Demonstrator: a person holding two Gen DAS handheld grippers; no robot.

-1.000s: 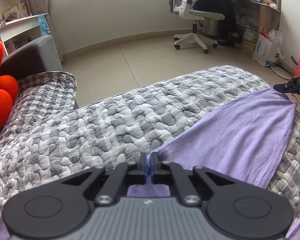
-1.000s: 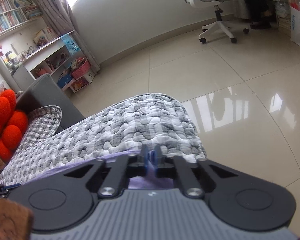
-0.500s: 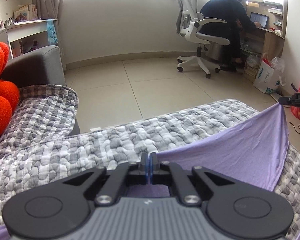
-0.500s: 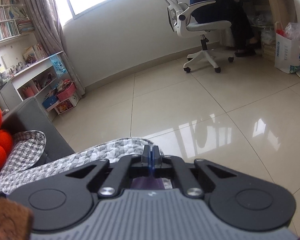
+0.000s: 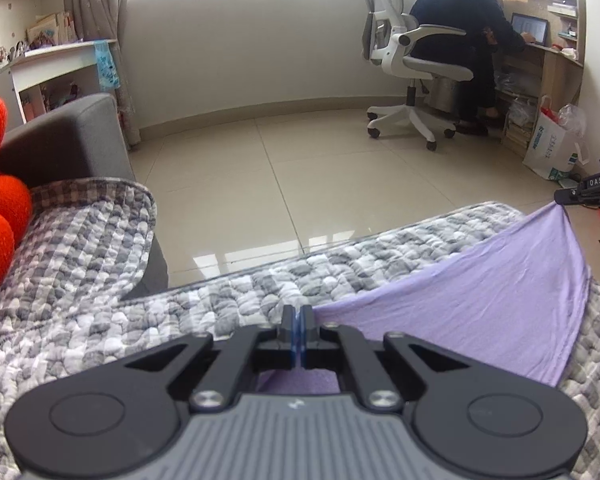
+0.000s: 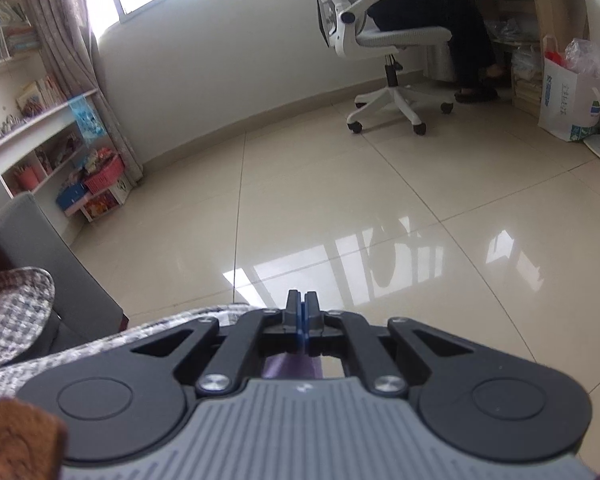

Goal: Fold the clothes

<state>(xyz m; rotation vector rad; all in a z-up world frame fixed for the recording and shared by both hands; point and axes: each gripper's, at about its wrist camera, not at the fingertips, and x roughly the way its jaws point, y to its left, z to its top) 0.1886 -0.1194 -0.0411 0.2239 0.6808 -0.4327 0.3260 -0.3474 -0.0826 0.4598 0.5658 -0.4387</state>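
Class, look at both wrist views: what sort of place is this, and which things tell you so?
Probably a home living room or study: a sofa under a grey quilted cover, a white office chair at a wooden desk, bookshelves by the window.

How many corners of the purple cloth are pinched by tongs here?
2. The left tongs pinch the near corner of the purple cloth; the right tongs pinch the far corner. Other corners are hidden.

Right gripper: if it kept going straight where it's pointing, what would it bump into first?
Probably the shiny tiled floor. The right gripper, shut on the purple cloth, points past the quilt's edge; nothing else shows ahead, though depth is unclear.
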